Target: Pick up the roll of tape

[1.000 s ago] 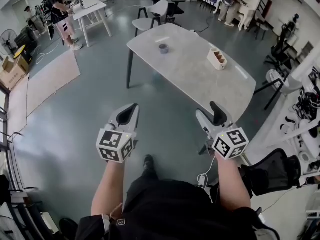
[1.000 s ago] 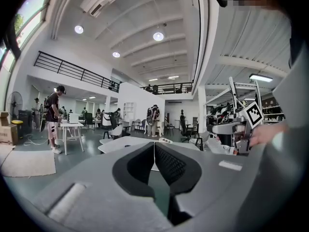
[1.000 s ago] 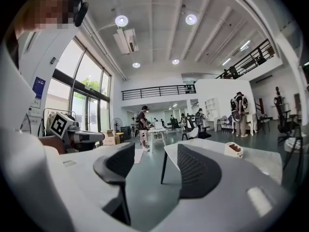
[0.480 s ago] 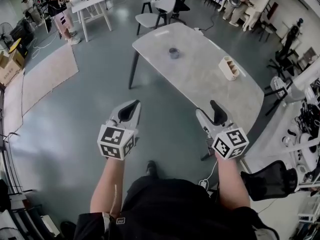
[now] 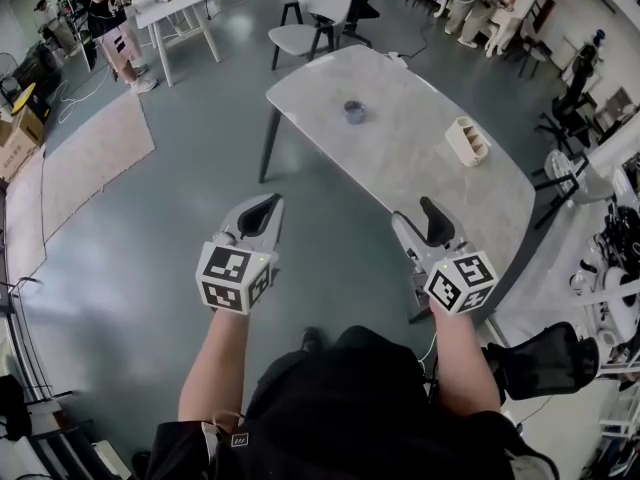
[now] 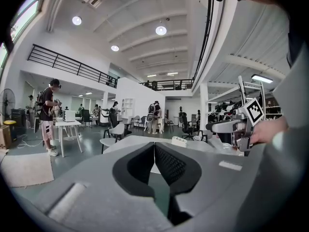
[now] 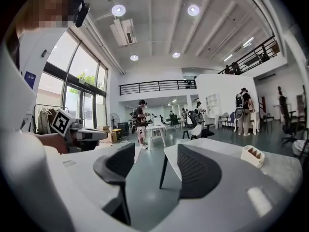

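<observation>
The roll of tape (image 5: pixel 354 112) sits on the white table (image 5: pixel 400 143), far from us. Our left gripper (image 5: pixel 268 208) is pinched closed on nothing. Our right gripper (image 5: pixel 415 218) gapes wide, empty. We should step close, then lower the right one slowly over the roll.

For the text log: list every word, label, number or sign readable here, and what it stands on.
None can be read.
Cubes on the left gripper and right gripper: square markers, no letters.
The blue wall sign: too small to read.
The patch on the person's clothing: too small to read.
</observation>
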A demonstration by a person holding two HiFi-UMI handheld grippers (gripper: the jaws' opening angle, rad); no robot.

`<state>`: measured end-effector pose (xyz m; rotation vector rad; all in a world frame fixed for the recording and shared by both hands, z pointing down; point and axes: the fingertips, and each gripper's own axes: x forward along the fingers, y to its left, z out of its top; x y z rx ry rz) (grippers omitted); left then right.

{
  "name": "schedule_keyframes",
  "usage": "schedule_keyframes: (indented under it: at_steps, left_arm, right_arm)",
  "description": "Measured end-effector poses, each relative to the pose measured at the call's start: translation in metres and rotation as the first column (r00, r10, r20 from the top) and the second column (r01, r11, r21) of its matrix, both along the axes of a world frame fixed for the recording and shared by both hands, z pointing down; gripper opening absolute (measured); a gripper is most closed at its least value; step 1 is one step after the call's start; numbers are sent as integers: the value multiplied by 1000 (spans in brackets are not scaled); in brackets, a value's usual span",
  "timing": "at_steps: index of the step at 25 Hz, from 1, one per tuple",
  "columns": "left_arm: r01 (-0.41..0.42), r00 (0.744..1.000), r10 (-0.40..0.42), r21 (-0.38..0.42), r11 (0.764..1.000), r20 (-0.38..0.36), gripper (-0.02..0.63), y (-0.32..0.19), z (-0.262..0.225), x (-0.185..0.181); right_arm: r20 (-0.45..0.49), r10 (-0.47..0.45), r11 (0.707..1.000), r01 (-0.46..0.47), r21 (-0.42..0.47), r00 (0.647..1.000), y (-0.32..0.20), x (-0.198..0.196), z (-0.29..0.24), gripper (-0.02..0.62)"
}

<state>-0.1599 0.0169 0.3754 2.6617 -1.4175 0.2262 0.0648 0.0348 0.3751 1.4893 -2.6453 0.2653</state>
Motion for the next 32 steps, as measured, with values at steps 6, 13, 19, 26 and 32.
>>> schedule_keyframes:
  at_steps: [6,13,19,26,32]
  left_arm:
    - [-5,1000,5,-18,1000,0,11,-28,8,0]
    - [-3,1000,4,-49,999,28,11,-99,27,36]
    - [23,998,-20,-60,998,59,11,-207,37,68]
    - [32,998,-28,-88,996,51,11,-324,38,112]
    - [35,999,-31,-111,993,41,11,-386,51,107]
  right_arm:
    - [24,-1,1000,2,-20,1000,-30,-3,8,268]
    - [46,-36,998,38,-41,998,-106,20,32,268]
    - [78,-58,994,64,-83,995,-218,56,62,268]
    - [84,-100,985,110,-130,991,-338,89,77,268]
    - [56,-118,979,126,-161,991,-399,80,86,268]
